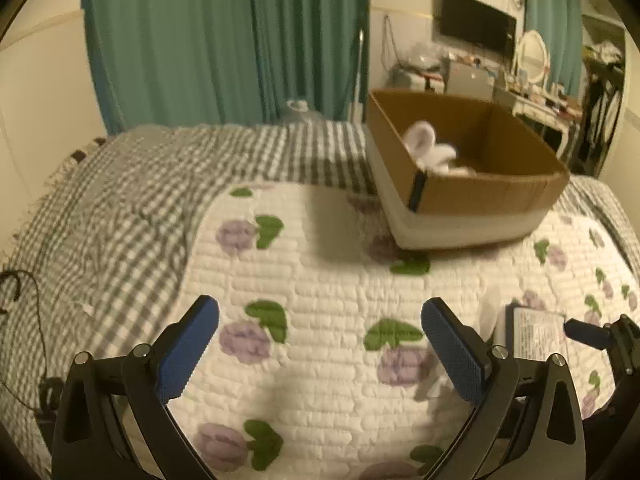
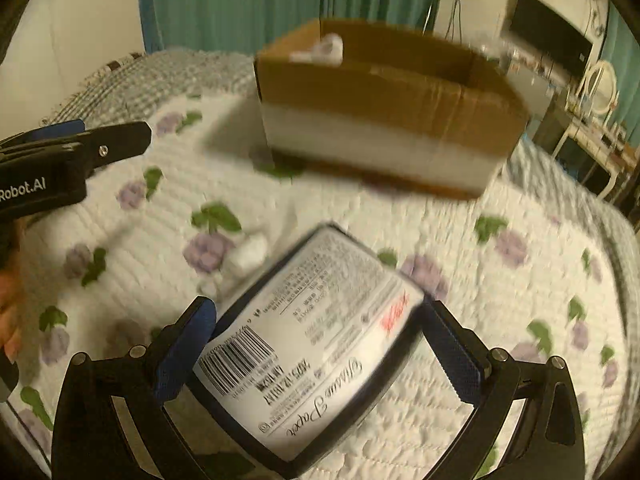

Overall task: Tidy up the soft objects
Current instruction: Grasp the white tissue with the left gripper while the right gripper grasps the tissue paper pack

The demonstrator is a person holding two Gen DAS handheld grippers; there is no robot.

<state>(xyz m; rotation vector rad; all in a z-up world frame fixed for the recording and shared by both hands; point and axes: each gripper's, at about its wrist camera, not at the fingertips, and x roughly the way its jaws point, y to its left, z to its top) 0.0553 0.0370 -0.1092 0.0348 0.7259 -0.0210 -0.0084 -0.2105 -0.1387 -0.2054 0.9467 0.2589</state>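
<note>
A brown cardboard box (image 1: 480, 196) stands on the floral quilt, and a white soft item (image 1: 428, 148) lies inside it. The box (image 2: 384, 120) also shows in the right wrist view, with the white item (image 2: 324, 50) at its far corner. My right gripper (image 2: 316, 312) is shut on a tissue paper pack (image 2: 316, 340) with a white printed label and holds it just above the quilt. The pack (image 1: 536, 332) shows at the right of the left wrist view. My left gripper (image 1: 320, 320) is open and empty over the quilt. A small white wad (image 2: 250, 254) lies on the quilt beside the pack.
The white quilt with purple flowers (image 1: 320, 264) covers the near bed; a grey checked blanket (image 1: 120, 200) lies to the left and behind. Teal curtains (image 1: 224, 40) hang behind. A cluttered desk with a monitor and mirror (image 1: 528, 56) stands at the far right.
</note>
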